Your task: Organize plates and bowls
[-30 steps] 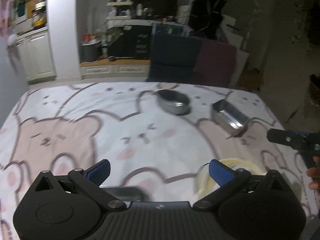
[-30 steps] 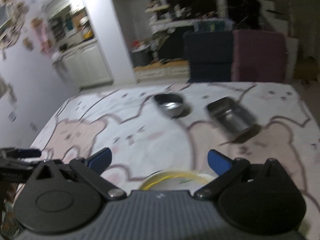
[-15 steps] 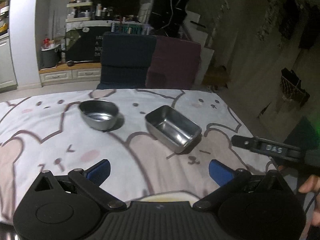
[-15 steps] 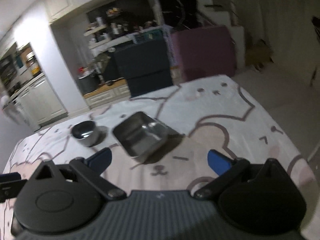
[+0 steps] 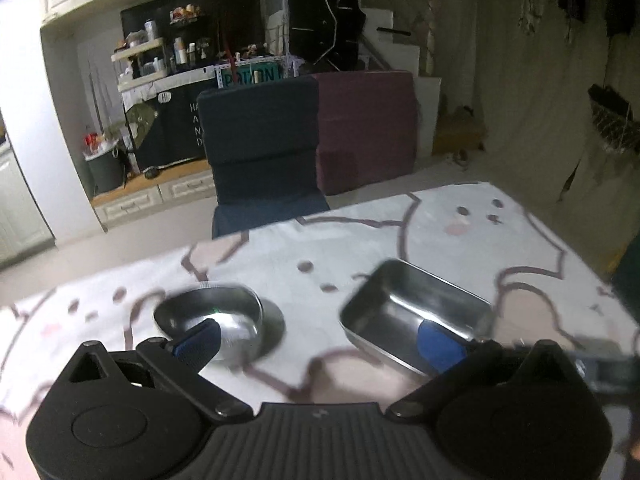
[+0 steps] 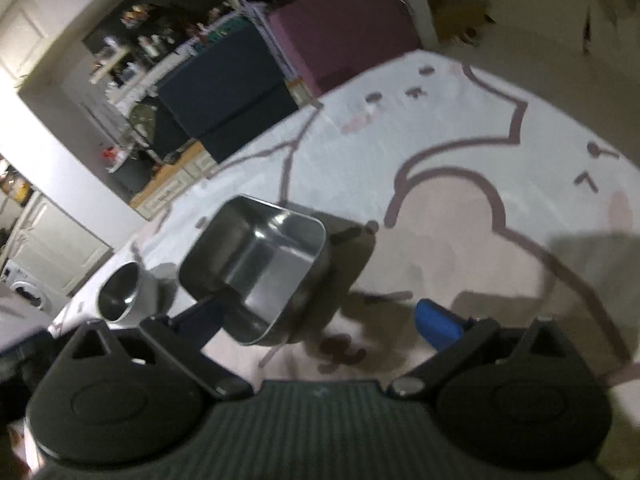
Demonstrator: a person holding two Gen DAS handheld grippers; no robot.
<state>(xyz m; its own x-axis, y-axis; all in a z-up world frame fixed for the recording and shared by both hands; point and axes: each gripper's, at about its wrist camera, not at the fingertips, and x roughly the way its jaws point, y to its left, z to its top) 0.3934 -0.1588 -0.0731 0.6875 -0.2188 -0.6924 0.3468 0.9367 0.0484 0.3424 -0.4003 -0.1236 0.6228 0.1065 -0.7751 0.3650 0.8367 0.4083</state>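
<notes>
A round steel bowl (image 5: pixel 218 308) and a rectangular steel tray (image 5: pixel 400 304) stand side by side on the bear-print tablecloth (image 5: pixel 320 240). My left gripper (image 5: pixel 320 344) is open and hovers just short of both; its left pad overlaps the bowl and its right pad overlaps the tray's near corner. In the right wrist view the tray (image 6: pixel 260 256) lies just ahead, with the bowl (image 6: pixel 120 300) to its left. My right gripper (image 6: pixel 320 322) is open, its left finger at the tray's near rim and its right finger over bare cloth.
A navy chair (image 5: pixel 260 140) and a maroon chair (image 5: pixel 364 128) stand against the table's far edge. The table's right edge (image 5: pixel 568 240) drops off to the floor. Bare cloth (image 6: pixel 460 168) stretches to the right of the tray. The other gripper's black body (image 5: pixel 600 364) shows at the right.
Both grippers have moved forward and right, so the bowl and tray are now much closer. The yellow-rimmed plate seen under the fingers earlier is out of view. Both stay open.
</notes>
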